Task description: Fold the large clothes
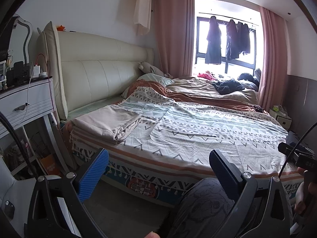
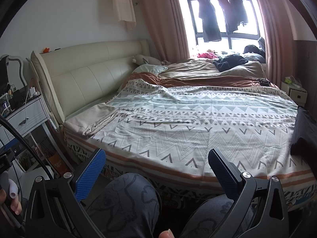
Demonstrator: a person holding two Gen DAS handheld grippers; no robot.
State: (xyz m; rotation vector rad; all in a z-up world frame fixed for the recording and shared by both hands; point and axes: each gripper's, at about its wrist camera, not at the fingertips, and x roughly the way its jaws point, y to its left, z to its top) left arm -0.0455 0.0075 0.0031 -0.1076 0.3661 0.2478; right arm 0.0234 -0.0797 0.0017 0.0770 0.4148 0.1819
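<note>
A folded beige cloth [image 1: 108, 122] lies on the bed's near left corner, by the headboard; it also shows in the right wrist view [image 2: 93, 122]. A dark garment [image 2: 304, 132] lies at the bed's right edge. My left gripper [image 1: 158, 158] is open and empty, held in front of the bed's near edge. My right gripper [image 2: 157, 157] is open and empty, also short of the bed, above the person's knees. Neither gripper touches any cloth.
The bed [image 2: 188, 123] has a patterned white cover, with brown bedding and dark clothes [image 2: 230, 61] at the far side. A white nightstand [image 1: 25, 99] stands at the left. Clothes hang at the window [image 1: 225, 39]. A small bedside table [image 2: 296, 93] is at the far right.
</note>
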